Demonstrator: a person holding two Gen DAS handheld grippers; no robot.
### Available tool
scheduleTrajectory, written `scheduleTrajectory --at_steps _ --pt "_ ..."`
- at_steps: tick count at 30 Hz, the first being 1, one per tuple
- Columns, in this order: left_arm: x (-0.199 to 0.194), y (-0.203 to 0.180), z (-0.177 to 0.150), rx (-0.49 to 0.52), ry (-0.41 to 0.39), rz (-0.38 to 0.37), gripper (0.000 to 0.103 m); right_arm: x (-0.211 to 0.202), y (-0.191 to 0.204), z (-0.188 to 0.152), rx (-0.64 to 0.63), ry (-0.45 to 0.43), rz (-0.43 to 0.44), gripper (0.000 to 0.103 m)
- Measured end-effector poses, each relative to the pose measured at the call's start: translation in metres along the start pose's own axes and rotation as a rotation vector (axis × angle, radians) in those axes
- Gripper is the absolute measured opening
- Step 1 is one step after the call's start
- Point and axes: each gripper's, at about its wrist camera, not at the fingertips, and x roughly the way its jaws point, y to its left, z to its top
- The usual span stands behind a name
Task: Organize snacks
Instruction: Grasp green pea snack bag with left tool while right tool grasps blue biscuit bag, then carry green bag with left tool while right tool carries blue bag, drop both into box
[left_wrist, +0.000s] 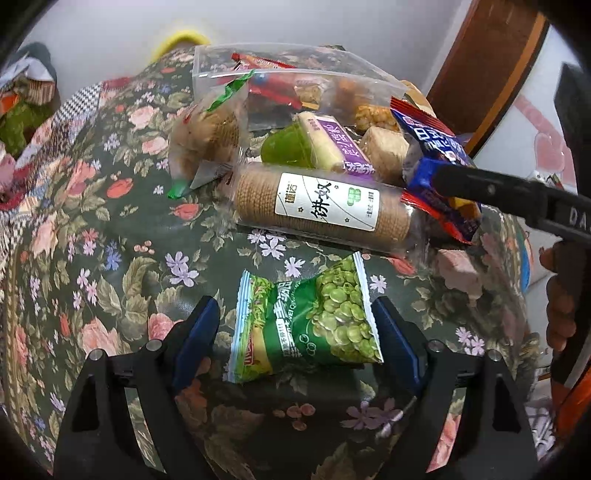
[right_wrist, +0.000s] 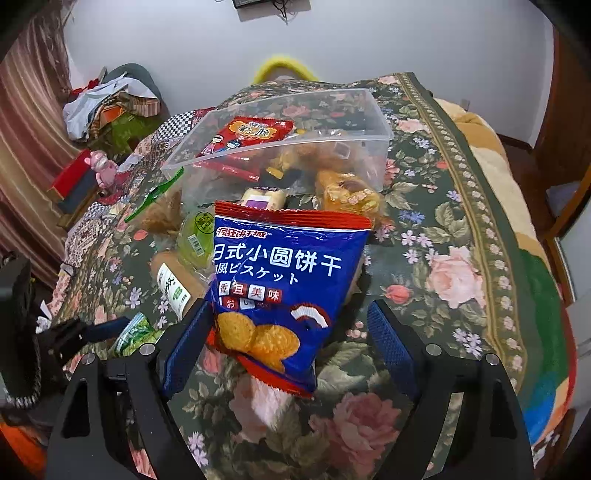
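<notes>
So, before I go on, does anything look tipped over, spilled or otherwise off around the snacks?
Yes: the clear plastic bin lies tipped toward the camera, its open mouth facing the snack pile, with packets inside resting against its lower wall. Nothing looks torn or spilled. The blue biscuit bag stands propped up between the right gripper's open jaws.

Both the left gripper (left_wrist: 295, 325) and the right gripper (right_wrist: 288, 332) have black angular frames, silver screws and blue textured pads (left_wrist: 195, 332). White lettering, perhaps "DA", marks one finger.
</notes>
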Motion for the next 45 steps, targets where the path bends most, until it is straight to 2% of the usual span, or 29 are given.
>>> scheduleTrajectory --at_steps 2,4,6,8,10,13,17,23,35,39,45 --pt "0.0 0.001 0.001 -0.006 -0.009 -0.006 0.076 0.002 0.001 0.001 0.004 -0.003 0.006 0.083" --pt "-0.001 0.005 0.002 -0.015 -0.011 -0.014 0.063 0.003 0.001 0.002 0.005 -0.008 0.01 0.083" --pt "-0.003 0.01 0.004 -0.026 -0.015 -0.023 0.058 0.003 0.001 0.002 0.003 -0.015 0.016 0.082" --pt "-0.004 0.015 0.005 -0.037 -0.02 -0.035 0.053 0.004 0.002 0.002 0.002 -0.01 0.039 0.071" --pt "-0.006 0.016 0.006 -0.038 -0.026 -0.03 0.051 0.005 0.001 0.002 0.008 -0.01 0.054 0.066" --pt "-0.009 0.018 0.007 -0.04 -0.038 -0.019 0.05 0.004 0.002 0.001 0.002 -0.017 0.065 0.058" --pt "-0.019 0.02 0.012 -0.049 -0.066 -0.007 0.05 0.0 0.005 0.001 -0.019 -0.028 0.049 0.052" --pt "-0.041 0.023 0.027 -0.055 -0.132 -0.002 0.05 -0.01 0.001 0.005 0.0 -0.048 0.052 0.05" --pt "-0.085 0.023 0.084 -0.038 -0.299 0.023 0.05 -0.05 -0.005 0.04 -0.013 -0.189 0.036 0.05" --pt "-0.091 0.022 0.109 -0.02 -0.343 0.045 0.05 -0.055 -0.007 0.054 -0.025 -0.228 0.031 0.05" --pt "-0.084 0.025 0.144 -0.006 -0.366 0.075 0.051 -0.052 -0.009 0.081 -0.044 -0.272 0.019 0.05"
